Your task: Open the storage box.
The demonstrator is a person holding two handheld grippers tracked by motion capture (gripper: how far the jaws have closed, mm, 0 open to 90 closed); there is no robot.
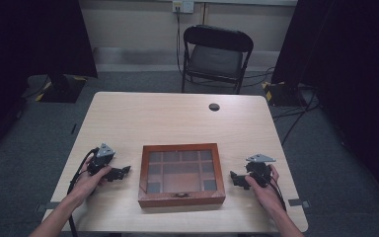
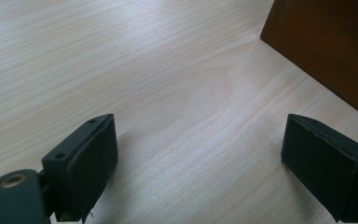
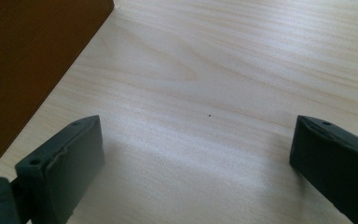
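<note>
The left gripper and right gripper rest on the table, jaws wide apart and empty, at nine and three o'clock of the closed wooden box. This looks like the approach step; next, probably, one gripper reaches the front latch at six o'clock.

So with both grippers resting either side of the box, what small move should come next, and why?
Probably bring the right gripper in toward the latch on the front of the wooden box. The glass lid looks closed, both grippers stand open and empty on the table, and the left gripper is just as far off.
</note>
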